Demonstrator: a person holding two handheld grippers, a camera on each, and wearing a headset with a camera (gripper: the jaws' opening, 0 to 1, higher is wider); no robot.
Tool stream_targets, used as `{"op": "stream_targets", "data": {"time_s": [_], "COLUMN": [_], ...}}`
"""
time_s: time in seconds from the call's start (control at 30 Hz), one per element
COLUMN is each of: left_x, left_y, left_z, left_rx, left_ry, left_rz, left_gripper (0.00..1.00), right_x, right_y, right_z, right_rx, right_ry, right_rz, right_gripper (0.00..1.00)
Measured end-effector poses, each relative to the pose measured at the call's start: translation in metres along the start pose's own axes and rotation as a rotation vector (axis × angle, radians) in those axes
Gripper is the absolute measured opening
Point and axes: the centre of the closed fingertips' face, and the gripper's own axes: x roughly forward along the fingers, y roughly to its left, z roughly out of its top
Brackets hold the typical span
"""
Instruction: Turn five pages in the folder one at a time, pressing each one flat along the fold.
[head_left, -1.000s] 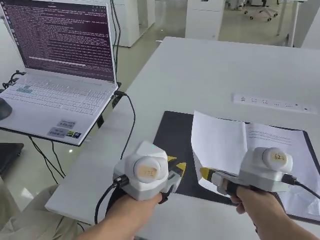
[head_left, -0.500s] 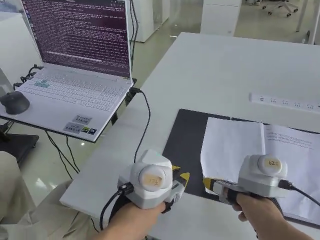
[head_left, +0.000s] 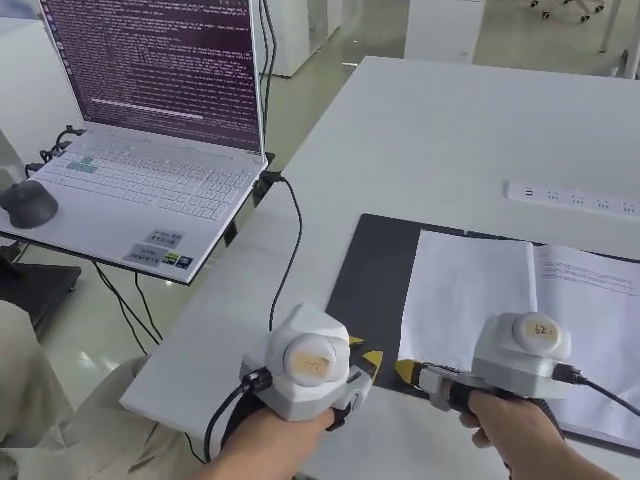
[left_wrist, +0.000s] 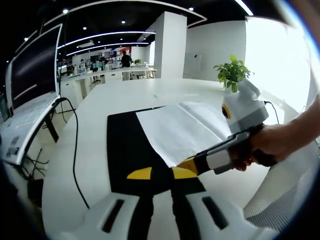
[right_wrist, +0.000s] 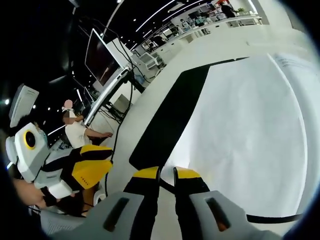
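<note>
The black folder lies open on the white table. A white page rests nearly flat over its left cover, with printed pages to the right of the fold. My right gripper is at the page's near left corner and shut on it; its yellow tips stand close together at the page's edge. My left gripper hovers open beside it, over the cover's near edge. Seen from the left gripper, the right gripper pinches the corner of the page.
An open laptop and a mouse sit on a lower stand to the left, with a cable running up to the table's edge. A white power strip lies behind the folder. A potted plant stands further off.
The page, held raised a second ago, has come down onto the left cover as the right gripper lowered with it. The head camera has shifted; the left gripper stays close by.
</note>
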Motion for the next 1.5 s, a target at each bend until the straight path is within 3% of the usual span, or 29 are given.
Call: {"op": "stream_targets", "data": {"time_s": [0.2, 0.5, 0.77, 0.9, 1.07, 1.5], "left_x": [0.015, 0.050, 0.079, 0.079, 0.080, 0.080], "left_y": [-0.009, -0.033, -0.038, -0.036, -0.032, -0.031], "left_z": [-0.004, -0.013, -0.030, -0.037, -0.036, -0.039], "left_rx": [0.024, 0.081, 0.135, 0.120, 0.131, 0.169], "left_ry": [0.025, 0.060, 0.092, 0.106, 0.087, 0.065], "left_rz": [-0.030, -0.100, -0.113, -0.091, -0.065, -0.068], "left_gripper": [0.11, 0.12, 0.11, 0.11, 0.07, 0.07], "right_x": [-0.019, -0.049, -0.066, -0.075, -0.077, -0.077], "right_y": [-0.010, -0.042, -0.068, -0.077, -0.084, -0.098], "right_z": [0.017, 0.041, 0.057, 0.063, 0.065, 0.078], "right_rx": [0.013, 0.053, 0.109, 0.130, 0.137, 0.195], "right_ry": [-0.053, -0.134, -0.184, -0.194, -0.188, -0.172], "right_rz": [0.006, -0.028, -0.019, -0.011, -0.011, -0.004], "right_gripper": [0.07, 0.06, 0.05, 0.06, 0.04, 0.04]}}
